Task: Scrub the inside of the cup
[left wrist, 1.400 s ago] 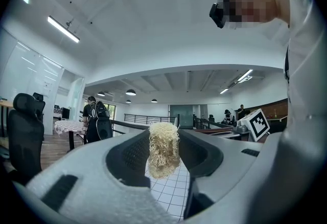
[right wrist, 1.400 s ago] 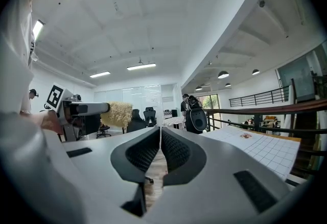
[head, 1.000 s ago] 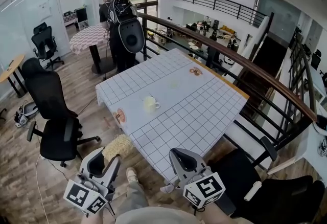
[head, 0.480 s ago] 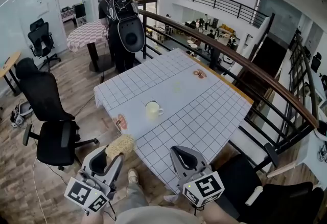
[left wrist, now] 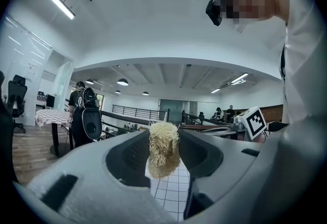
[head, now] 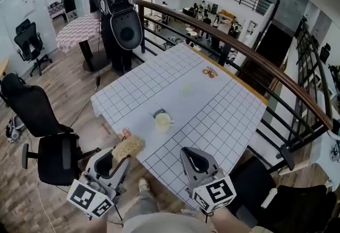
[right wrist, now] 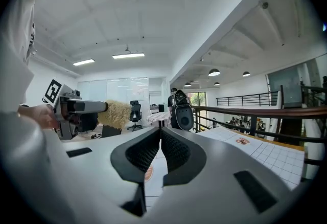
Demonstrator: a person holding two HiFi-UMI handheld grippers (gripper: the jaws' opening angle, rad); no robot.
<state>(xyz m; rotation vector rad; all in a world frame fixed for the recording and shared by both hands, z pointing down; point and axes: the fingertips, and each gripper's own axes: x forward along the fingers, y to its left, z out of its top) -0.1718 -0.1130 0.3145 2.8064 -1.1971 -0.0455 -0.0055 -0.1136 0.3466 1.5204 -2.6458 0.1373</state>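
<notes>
A pale yellow cup [head: 163, 121] stands upright on the grid-patterned tablecloth [head: 212, 115], near the table's front left part. My left gripper [head: 121, 154] hangs below the table's near corner, shut on a straw-coloured fibrous scrubber [head: 127, 147]. In the left gripper view the scrubber [left wrist: 163, 149] sticks up between the two jaws. My right gripper [head: 191, 153] hovers at the table's near edge, jaws closed with nothing between them; its pads [right wrist: 153, 149] touch in the right gripper view. Both grippers are well short of the cup. The cup's inside is not visible.
Two black office chairs [head: 53, 157] stand on the wood floor at left. A person with a black backpack [head: 119, 19] stands beyond the table's far corner by a round table [head: 77, 32]. A wooden-topped railing [head: 255, 67] runs along the right. A printed coaster [head: 210, 72] lies far on the table.
The view has advanced toward the table: the cup and table edge sit nearer and lower in the head view. Both grippers keep their hold and state.
</notes>
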